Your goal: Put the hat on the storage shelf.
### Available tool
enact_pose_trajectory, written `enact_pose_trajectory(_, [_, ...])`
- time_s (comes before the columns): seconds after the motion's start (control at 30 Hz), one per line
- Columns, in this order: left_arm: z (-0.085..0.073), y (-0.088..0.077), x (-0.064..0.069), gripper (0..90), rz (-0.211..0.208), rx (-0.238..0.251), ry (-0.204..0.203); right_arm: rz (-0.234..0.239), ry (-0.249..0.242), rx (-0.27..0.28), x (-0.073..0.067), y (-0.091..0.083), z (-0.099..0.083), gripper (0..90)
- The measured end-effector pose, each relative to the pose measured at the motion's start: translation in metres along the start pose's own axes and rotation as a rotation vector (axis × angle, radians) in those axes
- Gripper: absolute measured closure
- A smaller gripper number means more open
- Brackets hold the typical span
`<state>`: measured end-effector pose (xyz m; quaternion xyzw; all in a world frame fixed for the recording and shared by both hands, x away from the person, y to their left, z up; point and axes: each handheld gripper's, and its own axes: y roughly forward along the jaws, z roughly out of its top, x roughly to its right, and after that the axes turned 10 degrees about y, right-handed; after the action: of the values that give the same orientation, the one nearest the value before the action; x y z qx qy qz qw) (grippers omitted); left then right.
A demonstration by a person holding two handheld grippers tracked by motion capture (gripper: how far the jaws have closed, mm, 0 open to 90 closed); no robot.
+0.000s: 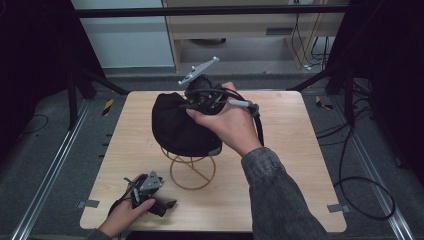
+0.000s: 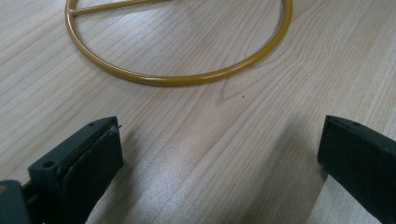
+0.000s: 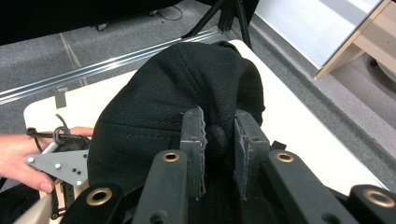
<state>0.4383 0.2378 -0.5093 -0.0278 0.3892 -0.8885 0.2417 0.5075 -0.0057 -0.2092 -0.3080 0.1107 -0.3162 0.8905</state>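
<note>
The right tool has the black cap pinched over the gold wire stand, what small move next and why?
Probably lower the black fabric cap a little and release. The right tool pinches a fold of its crown, and it appears to sit atop the gold wire stand already. The left tool rests open on the table.

A pale wooden table (image 1: 280,165) carries a yellow wire stand (image 1: 192,172) near its middle, ring base flat on the boards, and the left gripper (image 1: 167,204) rests by the front edge.

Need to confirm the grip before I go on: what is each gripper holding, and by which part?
The right gripper is shut on the black cap, pinching the fabric at the top of its crown. The left gripper holds nothing; its jaws stand open over the table.
</note>
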Motion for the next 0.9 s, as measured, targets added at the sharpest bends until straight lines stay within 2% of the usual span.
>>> enact_pose_trajectory(0.43, [0.000,0.000,0.000,0.0,0.000,0.000,0.000,-0.005,-0.008,-0.034,-0.003,0.008,0.002,75.5])
enact_pose_trajectory(0.9, [0.000,0.000,0.000,0.0,0.000,0.001,0.000,-0.014,0.002,-0.068,-0.002,0.025,-0.008,74.4])
